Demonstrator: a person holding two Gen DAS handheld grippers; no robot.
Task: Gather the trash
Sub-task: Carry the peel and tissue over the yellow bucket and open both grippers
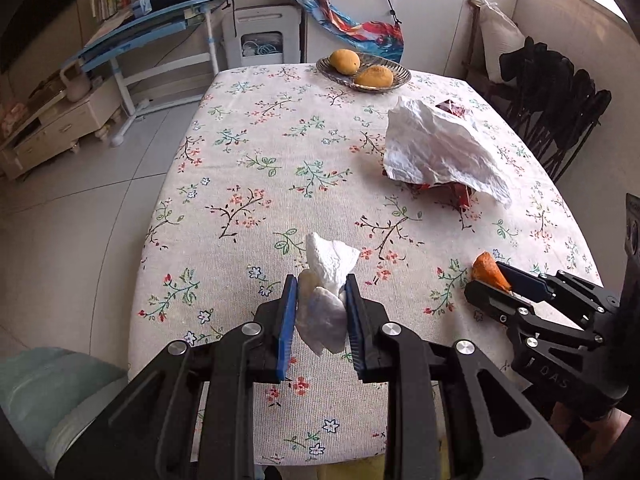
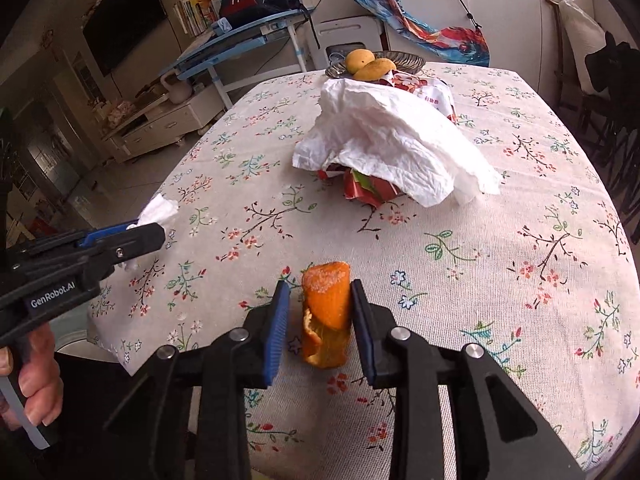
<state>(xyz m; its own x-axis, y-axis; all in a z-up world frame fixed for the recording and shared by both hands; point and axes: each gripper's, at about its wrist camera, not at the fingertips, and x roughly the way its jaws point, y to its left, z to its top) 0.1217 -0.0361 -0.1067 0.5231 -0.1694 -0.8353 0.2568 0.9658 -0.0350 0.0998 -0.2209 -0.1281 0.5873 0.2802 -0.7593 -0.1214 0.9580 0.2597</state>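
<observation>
A crumpled white tissue (image 1: 326, 300) is pinched between the blue pads of my left gripper (image 1: 320, 280), which is shut on it just above the table's near end. That gripper (image 2: 148, 232) also shows at the left of the right wrist view, tissue (image 2: 158, 210) sticking out of its tip. An orange peel (image 2: 326, 312) stands between the fingers of my right gripper (image 2: 318, 284). A gap shows beside the left pad, so this gripper is open. From the left wrist the peel (image 1: 488, 270) sits at the right gripper's tip (image 1: 486, 280).
A large crumpled white paper (image 2: 384, 144) lies over red wrappers (image 2: 372, 188) mid-table on the floral tablecloth (image 2: 500, 280). A metal bowl (image 1: 400, 80) with two mangoes stands at the far end. Black chairs (image 1: 560, 92) line the right side; a hand (image 2: 36, 380) grips the left tool.
</observation>
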